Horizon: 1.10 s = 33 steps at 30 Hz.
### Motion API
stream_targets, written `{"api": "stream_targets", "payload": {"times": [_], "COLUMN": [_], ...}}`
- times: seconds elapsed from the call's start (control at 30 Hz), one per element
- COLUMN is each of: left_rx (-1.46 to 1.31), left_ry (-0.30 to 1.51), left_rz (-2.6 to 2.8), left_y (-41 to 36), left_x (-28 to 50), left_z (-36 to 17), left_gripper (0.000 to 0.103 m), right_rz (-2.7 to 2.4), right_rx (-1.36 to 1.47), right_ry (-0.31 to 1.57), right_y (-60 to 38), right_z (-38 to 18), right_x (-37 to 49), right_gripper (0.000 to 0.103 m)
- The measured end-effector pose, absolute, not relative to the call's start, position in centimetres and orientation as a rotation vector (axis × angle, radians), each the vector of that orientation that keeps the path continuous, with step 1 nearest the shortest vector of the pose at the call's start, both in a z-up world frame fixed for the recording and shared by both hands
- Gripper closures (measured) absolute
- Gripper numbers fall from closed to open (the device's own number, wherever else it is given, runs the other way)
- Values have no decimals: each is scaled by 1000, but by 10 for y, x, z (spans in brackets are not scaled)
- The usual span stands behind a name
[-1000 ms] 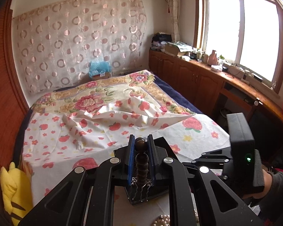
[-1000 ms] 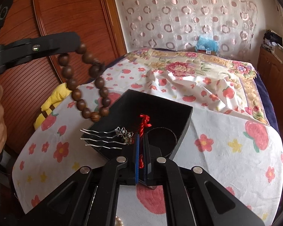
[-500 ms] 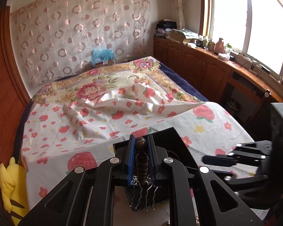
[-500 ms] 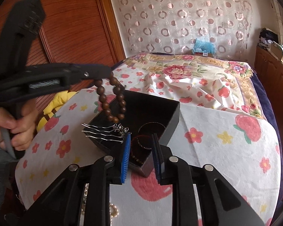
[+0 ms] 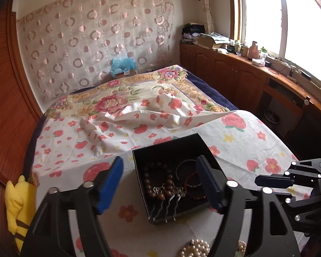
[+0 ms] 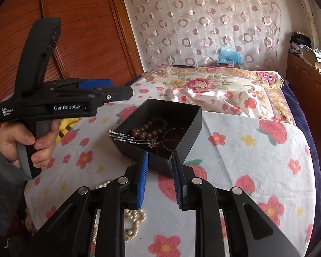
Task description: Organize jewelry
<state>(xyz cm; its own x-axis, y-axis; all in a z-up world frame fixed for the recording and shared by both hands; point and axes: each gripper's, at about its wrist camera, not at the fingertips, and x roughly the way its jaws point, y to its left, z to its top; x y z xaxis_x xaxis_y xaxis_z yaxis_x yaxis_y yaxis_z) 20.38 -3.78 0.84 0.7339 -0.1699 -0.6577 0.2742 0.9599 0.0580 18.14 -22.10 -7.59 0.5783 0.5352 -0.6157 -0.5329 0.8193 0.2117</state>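
A black open box [image 5: 171, 145] [image 6: 190, 124] stands on the flowered bed sheet. In it lie a brown wooden bead bracelet [image 5: 152, 184] [image 6: 147, 130], a silver pronged hairpin [image 5: 167, 205] [image 6: 128, 139] and thin red and dark bangles [image 5: 190, 175]. My left gripper [image 5: 159, 167] [image 6: 117, 87] hovers over the box, its jaws opening wide with nothing between the pads. My right gripper [image 6: 160, 156] [image 5: 267, 181] stands open just short of the box's near corner, holding nothing. A pearl necklace [image 5: 194, 250] [image 6: 132, 220] lies on the sheet below the grippers.
A yellow plush toy [image 5: 17, 203] sits at the bed's left edge by the wooden wardrobe [image 6: 75, 32]. The sheet is crumpled into a ridge [image 5: 139, 115] beyond the box. Wooden cabinets [image 5: 235, 75] run under the window on the right. A person's hand [image 6: 32, 141] holds the left gripper's handle.
The left gripper sank a little, opened and let go of the bead bracelet, which now lies in the box. The right gripper opened, left the red cord and drew back from the box.
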Motion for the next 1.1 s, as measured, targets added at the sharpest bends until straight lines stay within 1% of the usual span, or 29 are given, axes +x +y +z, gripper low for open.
{"api": "stream_targets", "payload": {"times": [0.03, 0.13, 0.17, 0.2, 0.33, 0.47, 0.8, 1.1], "left_rx": [155, 139, 136, 131, 124, 112, 100, 84], "left_ry": [701, 684, 680, 670, 648, 662, 742, 808], "left_rz": [-239, -244, -245, -245, -253, -261, -245, -228], "left_y": [-37, -36, -36, -35, -34, -30, -11, 2], "left_x": [200, 185, 182, 176, 155, 138, 115, 105], "left_z": [10, 12, 13, 13, 9, -3, -46, -76], "left_gripper": [24, 22, 17, 15, 15, 15, 15, 15], "right_rz": [624, 617, 619, 621, 628, 646, 669, 698], "right_rx": [2, -21, -29, -34, -53, -68, -131, -139], "right_ry": [719, 718, 717, 718, 734, 760, 853, 932], "right_y": [-222, -223, -223, -223, -223, -220, -204, -192], "right_z": [-75, -76, -76, -77, -82, -92, -126, -142], "right_x": [178, 167, 163, 159, 148, 137, 130, 138], "right_gripper": [78, 78, 78, 78, 78, 78, 78, 78]}}
